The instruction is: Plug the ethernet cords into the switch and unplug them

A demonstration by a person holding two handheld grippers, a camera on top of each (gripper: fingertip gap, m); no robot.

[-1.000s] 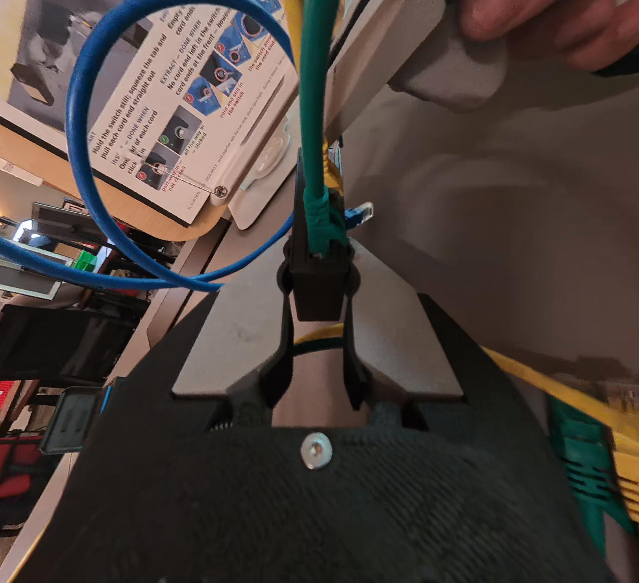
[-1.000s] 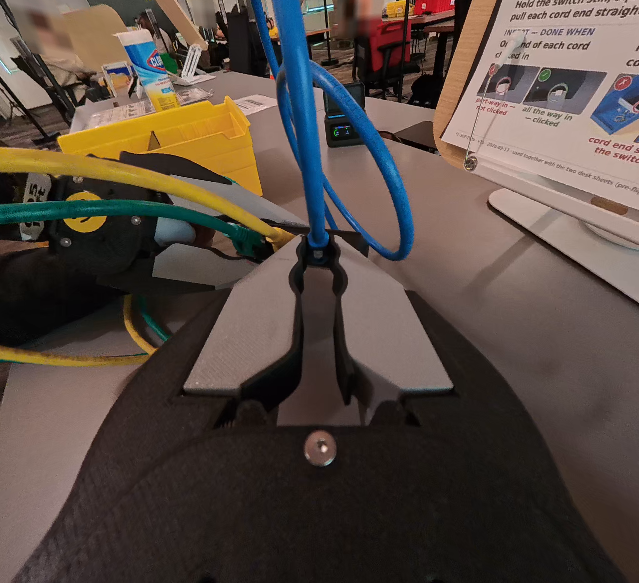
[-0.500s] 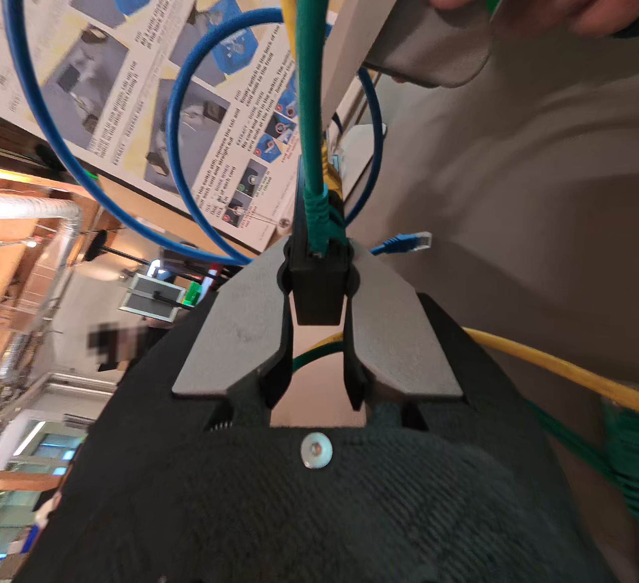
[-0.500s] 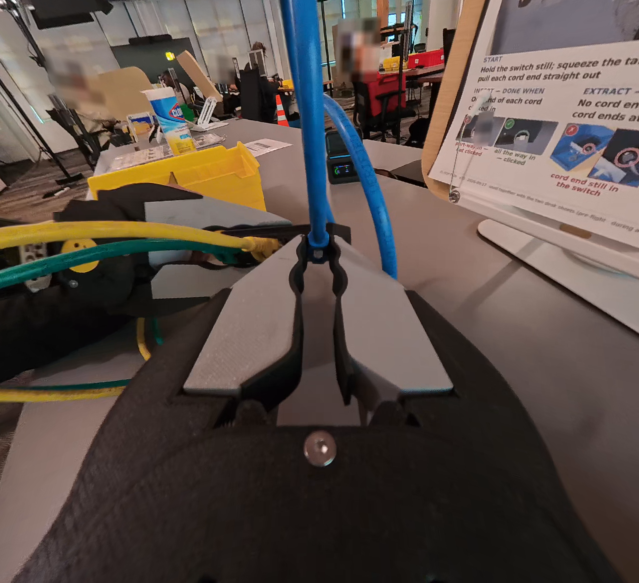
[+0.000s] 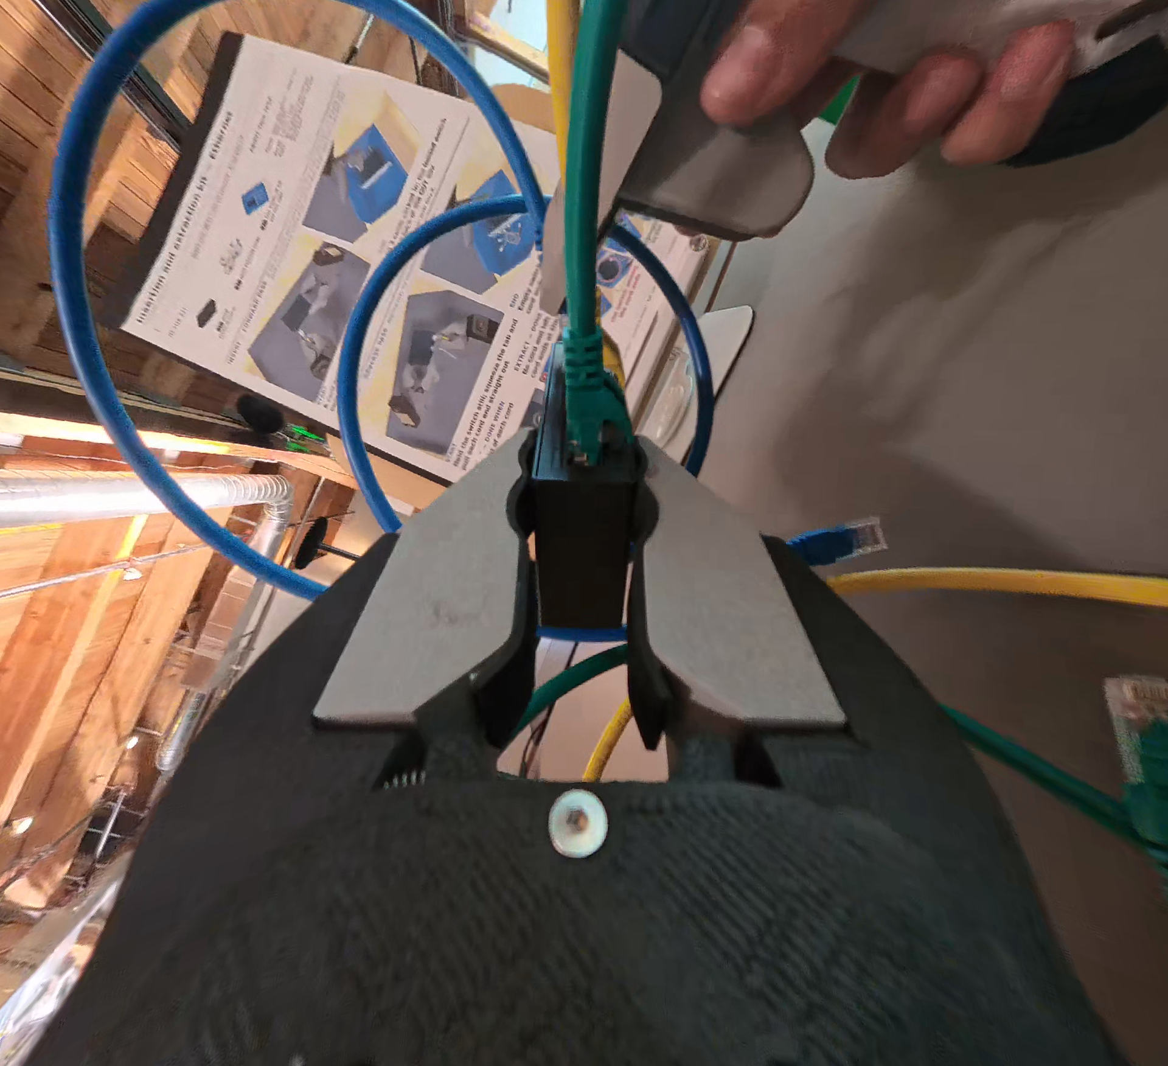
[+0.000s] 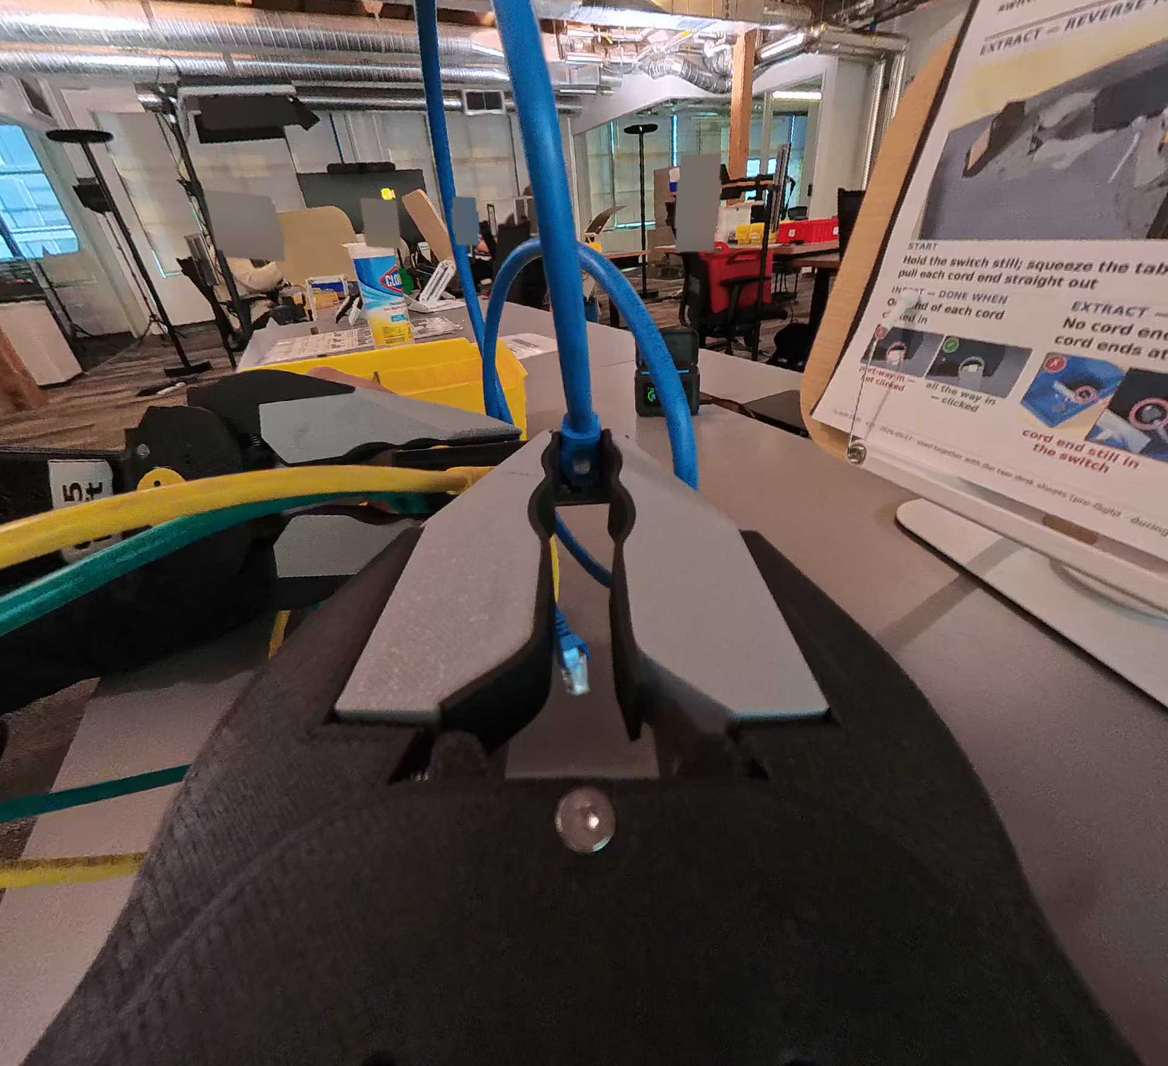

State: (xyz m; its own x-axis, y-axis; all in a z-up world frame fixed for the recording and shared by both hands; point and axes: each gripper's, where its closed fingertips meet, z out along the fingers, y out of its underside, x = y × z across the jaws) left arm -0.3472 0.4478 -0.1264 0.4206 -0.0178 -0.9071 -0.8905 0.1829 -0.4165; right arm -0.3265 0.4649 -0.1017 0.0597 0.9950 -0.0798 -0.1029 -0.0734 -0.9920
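The switch (image 5: 581, 536), one black box, sits clenched between the left gripper (image 5: 583, 492) fingers, raised off the grey table (image 5: 948, 403); three cords show: blue cord (image 5: 189, 11) looping left, green cord (image 5: 584, 163) plugged into the switch, yellow cord (image 5: 561, 24) beside it; the right gripper (image 6: 580, 470) pinches the blue cord's boot; compared with a second ago, both grippers have lifted, and the blue cord's loose plug (image 6: 574, 666) now dangles over the table.
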